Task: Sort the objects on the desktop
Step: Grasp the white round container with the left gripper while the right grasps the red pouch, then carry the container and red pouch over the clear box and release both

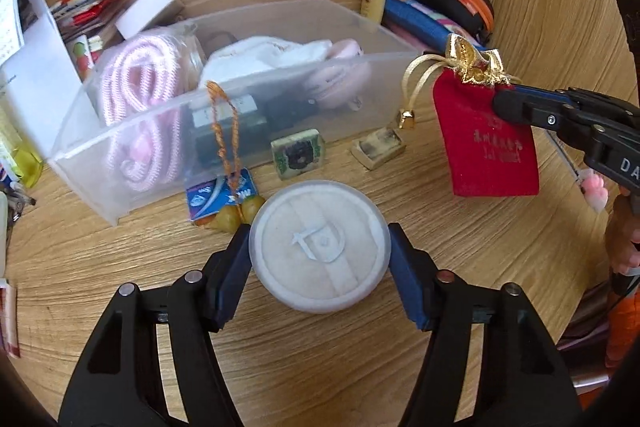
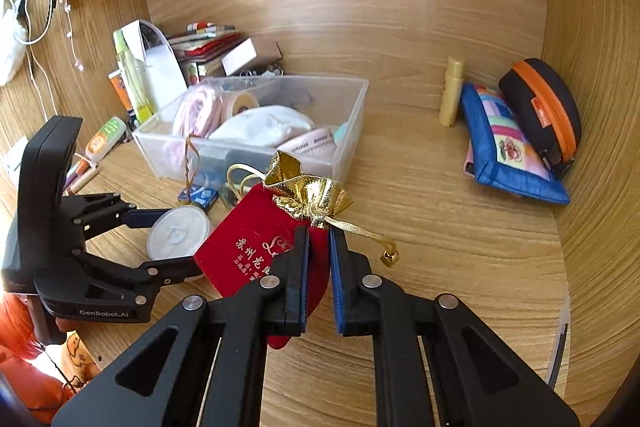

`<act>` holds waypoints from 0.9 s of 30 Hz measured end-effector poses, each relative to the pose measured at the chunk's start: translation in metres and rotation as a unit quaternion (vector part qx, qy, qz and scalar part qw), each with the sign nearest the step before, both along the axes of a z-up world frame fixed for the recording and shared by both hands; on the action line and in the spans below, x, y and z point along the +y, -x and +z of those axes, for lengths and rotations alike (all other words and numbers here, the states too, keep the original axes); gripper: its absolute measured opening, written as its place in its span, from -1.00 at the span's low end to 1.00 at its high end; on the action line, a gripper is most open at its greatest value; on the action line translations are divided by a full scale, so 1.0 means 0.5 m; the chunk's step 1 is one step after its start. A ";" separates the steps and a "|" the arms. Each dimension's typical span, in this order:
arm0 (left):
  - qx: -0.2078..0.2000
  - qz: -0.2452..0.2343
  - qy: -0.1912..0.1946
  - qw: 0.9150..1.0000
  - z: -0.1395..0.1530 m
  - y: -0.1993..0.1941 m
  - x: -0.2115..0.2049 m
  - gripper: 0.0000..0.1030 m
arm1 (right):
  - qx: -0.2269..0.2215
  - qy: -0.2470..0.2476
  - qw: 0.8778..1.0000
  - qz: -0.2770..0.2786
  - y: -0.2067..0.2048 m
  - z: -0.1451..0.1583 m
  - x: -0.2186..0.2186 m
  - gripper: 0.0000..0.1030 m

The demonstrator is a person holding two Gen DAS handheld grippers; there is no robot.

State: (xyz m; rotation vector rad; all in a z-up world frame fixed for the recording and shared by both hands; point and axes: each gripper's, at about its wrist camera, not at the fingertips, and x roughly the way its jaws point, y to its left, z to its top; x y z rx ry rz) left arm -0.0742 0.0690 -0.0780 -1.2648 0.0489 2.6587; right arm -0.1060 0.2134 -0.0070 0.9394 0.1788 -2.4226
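Observation:
My left gripper [image 1: 319,247] is shut on a round white powder-puff case [image 1: 319,245], which it holds just above the wooden desk; the case also shows in the right wrist view [image 2: 178,233]. My right gripper [image 2: 319,235] is shut on a red velvet pouch [image 2: 256,251] with a gold drawstring top [image 2: 308,189] and holds it in the air. In the left wrist view the pouch [image 1: 486,143] hangs at the right of a clear plastic bin [image 1: 224,115]. The bin [image 2: 352,123] holds pink rope, white cloth and other items.
Two small tiles [image 1: 298,153] [image 1: 378,147], a blue packet [image 1: 218,197] and yellow charms [image 1: 236,217] lie in front of the bin. A yellow tube [image 2: 450,91], a blue patchwork pouch [image 2: 508,147] and a black-orange case [image 2: 540,107] stand at the back right. Books and bottles [image 2: 132,79] crowd the left.

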 end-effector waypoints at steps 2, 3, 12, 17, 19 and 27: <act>0.011 0.004 0.000 1.000 0.012 -0.006 0.000 0.26 | 0.004 0.004 1.000 -0.001 0.001 0.008 0.001 -0.83; 0.017 0.007 -0.001 1.000 0.020 -0.011 -0.001 0.26 | 0.007 0.006 1.000 -0.002 0.003 0.013 0.001 -0.83; 0.065 0.028 -0.033 0.997 0.099 -0.018 -0.048 0.26 | 0.035 0.023 0.999 -0.007 0.029 0.057 -0.008 -0.83; 0.095 0.040 -0.036 0.994 0.152 0.000 -0.079 0.26 | 0.055 0.026 0.998 -0.008 0.051 0.084 -0.023 -0.83; 0.107 0.045 -0.036 0.993 0.173 0.008 -0.090 0.26 | 0.065 0.026 0.998 -0.008 0.061 0.094 -0.032 -0.83; 0.128 0.058 -0.047 0.989 0.231 0.073 -0.127 0.26 | 0.072 0.025 0.997 -0.003 0.121 0.113 -0.073 -0.83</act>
